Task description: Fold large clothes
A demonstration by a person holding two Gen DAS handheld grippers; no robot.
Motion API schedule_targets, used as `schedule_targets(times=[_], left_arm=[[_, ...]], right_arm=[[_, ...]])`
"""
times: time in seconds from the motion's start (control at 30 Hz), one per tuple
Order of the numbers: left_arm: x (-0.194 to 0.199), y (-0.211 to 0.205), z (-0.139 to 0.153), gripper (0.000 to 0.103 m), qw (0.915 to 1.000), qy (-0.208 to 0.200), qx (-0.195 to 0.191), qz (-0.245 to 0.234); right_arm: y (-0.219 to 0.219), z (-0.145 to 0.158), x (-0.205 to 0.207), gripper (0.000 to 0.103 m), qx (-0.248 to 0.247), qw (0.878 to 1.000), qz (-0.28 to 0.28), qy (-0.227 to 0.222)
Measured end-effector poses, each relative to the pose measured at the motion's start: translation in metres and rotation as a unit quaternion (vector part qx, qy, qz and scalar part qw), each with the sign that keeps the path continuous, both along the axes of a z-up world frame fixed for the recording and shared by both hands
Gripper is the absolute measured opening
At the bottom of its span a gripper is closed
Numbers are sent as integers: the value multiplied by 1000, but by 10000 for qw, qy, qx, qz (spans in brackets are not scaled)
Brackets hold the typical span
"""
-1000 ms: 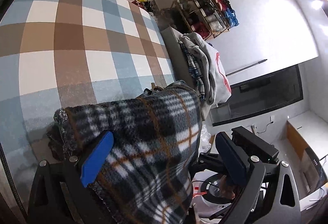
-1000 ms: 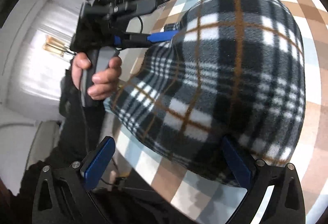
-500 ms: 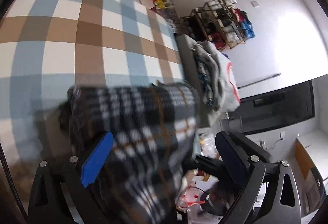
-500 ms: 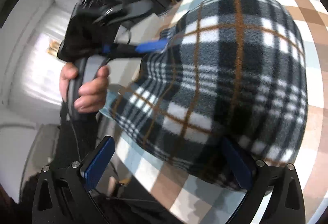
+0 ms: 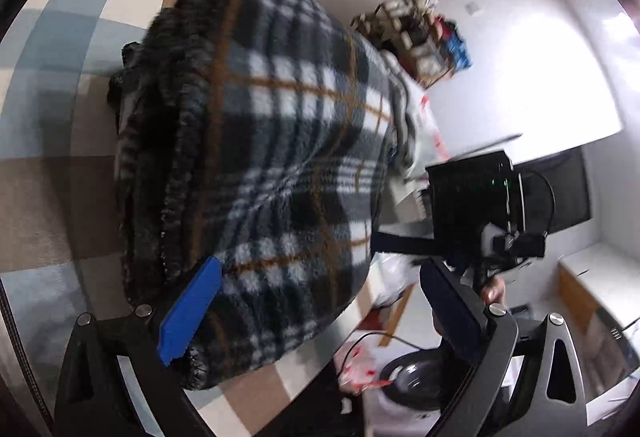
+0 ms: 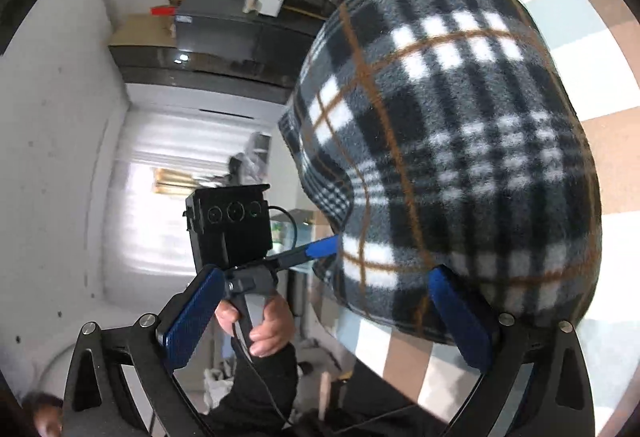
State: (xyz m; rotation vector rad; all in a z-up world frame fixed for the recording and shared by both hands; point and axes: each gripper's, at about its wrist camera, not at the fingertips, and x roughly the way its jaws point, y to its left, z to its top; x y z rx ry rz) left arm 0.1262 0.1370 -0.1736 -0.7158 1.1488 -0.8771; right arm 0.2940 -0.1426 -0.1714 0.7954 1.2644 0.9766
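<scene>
resting on both grippers: folded plaid fleece garment point(image 5: 280, 165) | left gripper point(image 5: 320, 317) jaws wide | right gripper point(image 6: 332, 313) jaws wide | checkered surface point(image 6: 600, 69) beneath

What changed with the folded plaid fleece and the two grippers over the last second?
The plaid fleece bundle has swung up and across the left wrist view, now hiding the stack of folded clothes behind it. The left gripper dropped lower in the right view. Unchanged: both grippers' jaws stay wide, the right gripper included, cradling rather than pinching the bundle over the checked surface.

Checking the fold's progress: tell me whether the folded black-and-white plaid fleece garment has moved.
Yes. The plaid fleece garment has risen, now hiding the clothes pile it earlier sat below.
</scene>
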Motion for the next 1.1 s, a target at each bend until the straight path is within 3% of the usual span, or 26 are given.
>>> schedule_targets(times=[0.03, 0.1, 0.17, 0.3, 0.47, 0.5, 0.67, 0.73, 0.87, 1.0, 1.1], left_arm=[[1, 3, -2, 97, 9999, -30, -84, 83], [1, 6, -6, 97, 9999, -95, -70, 104], [0, 7, -8, 97, 9998, -168, -74, 124], [-2, 10, -6, 97, 9996, -209, -37, 164], [-10, -9, 2, 97, 9960, -680, 580, 88], [-13, -12, 3, 97, 9942, -790, 727, 75], [-24, -33, 11, 97, 9770, -1366, 1639, -19], [-27, -41, 13, 97, 9678, -1566, 1969, -37], [-27, -45, 16, 97, 9651, -1604, 2072, 17], [-31, -42, 31, 97, 9595, -1589, 2322, 128], [-37, -47, 41, 97, 9484, -1659, 2693, 215]], right_arm=[[5, 13, -1, 103, -521, 9986, -25, -90], [16, 43, -8, 103, -1290, 9886, 37, -782], [30, 89, -12, 103, -2045, 9612, 22, -1848], [55, 115, 21, 103, -3293, 9247, -55, -1909], [87, 83, 66, 103, -4517, 8761, 447, -1628], [89, 73, 67, 102, -4611, 8713, 495, -1605], [108, 14, 91, 103, -5199, 8391, 720, -1433], [107, 6, 94, 103, -5180, 8407, 681, -1425], [98, 8, 93, 103, -4972, 8532, 594, -1463], [85, 21, 78, 103, -4637, 8660, 340, -1842], [59, 44, 65, 103, -3896, 8995, 129, -1975]])
